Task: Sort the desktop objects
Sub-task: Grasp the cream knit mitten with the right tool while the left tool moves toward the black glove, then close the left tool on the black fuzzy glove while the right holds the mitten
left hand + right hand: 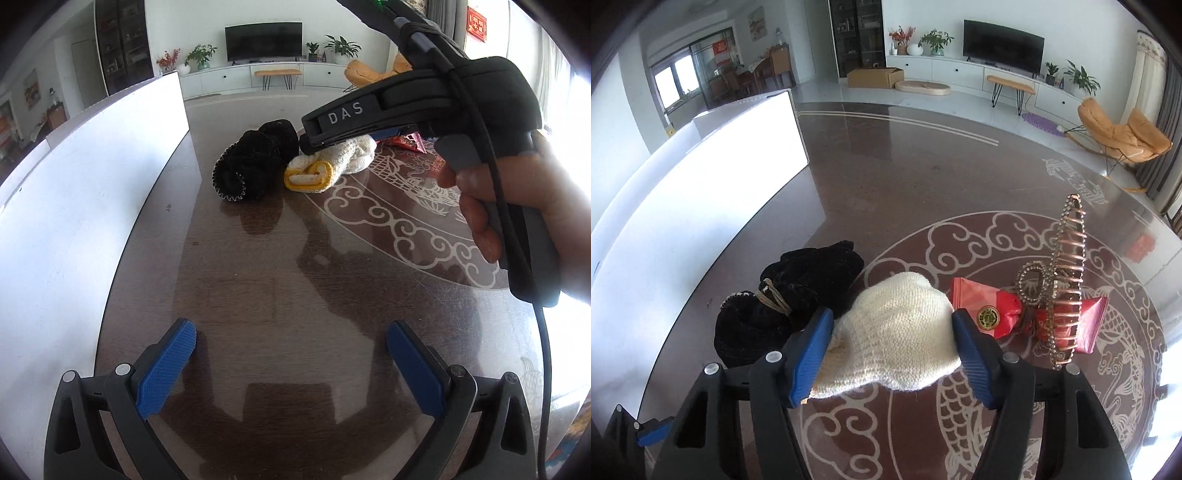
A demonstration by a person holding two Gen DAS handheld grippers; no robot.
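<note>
On the bench (886, 177), the black cloth bundle (783, 295) lies at nine o'clock of the cream knitted roll (897, 332), which the right claw (890, 350) pinches. The red packet (993, 314) and hair clip (1060, 280) lie at three o'clock. The soft roll may slip out because the grip looks shallow. The left claw (291, 365) hangs wide and empty.

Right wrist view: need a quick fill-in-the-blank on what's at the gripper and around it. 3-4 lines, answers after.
1. The right gripper has its blue pads on either side of the ____ knit sock.
2. The fabric bundle beside the sock is ____ in colour.
3. The jewelled hair claw rests on a ____ candy wrapper.
4. The left gripper holds ____.

Answers: cream; black; red; nothing
</note>
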